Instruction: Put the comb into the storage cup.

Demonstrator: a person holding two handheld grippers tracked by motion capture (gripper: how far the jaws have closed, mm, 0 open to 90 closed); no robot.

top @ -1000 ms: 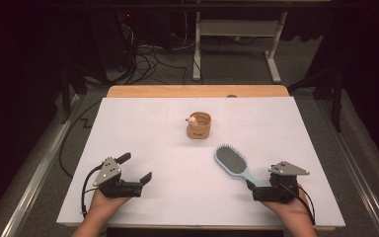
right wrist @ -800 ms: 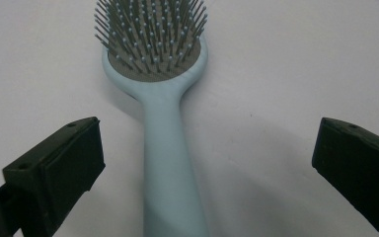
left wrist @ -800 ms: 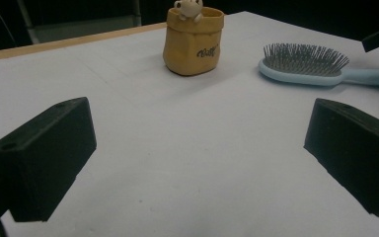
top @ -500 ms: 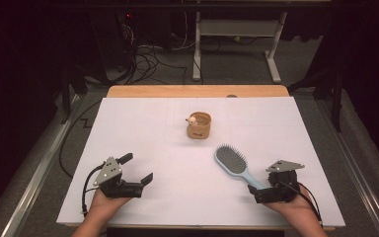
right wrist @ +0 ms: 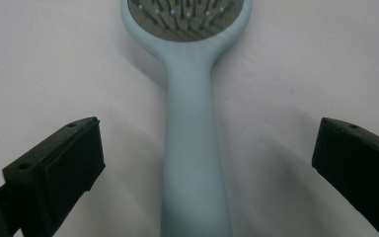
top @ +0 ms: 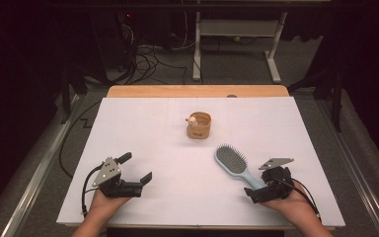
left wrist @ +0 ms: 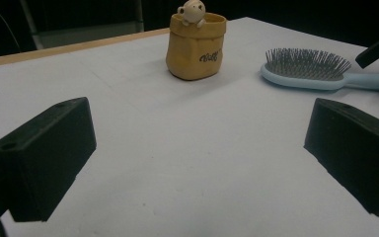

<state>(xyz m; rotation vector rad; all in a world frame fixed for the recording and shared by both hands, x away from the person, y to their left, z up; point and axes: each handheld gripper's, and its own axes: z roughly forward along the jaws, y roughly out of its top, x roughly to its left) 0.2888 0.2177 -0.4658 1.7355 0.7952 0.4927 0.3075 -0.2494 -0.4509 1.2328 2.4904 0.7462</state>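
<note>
White-topped table (top: 143, 128) with a wooden far edge (top: 197, 91), set on grey carpet (top: 44, 163). Beyond, tangled black cables (top: 143, 57) and a white metal frame (top: 237, 29) in a dim, dark room.

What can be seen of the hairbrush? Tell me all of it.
The hairbrush is pale blue and looks like plastic, with an oval head, a grey pad of fine pins facing up, and a long straight handle. It lies flat on the white table cover, handle toward the person. The right gripper is open, a jaw on each side of the handle, not touching it.
</note>
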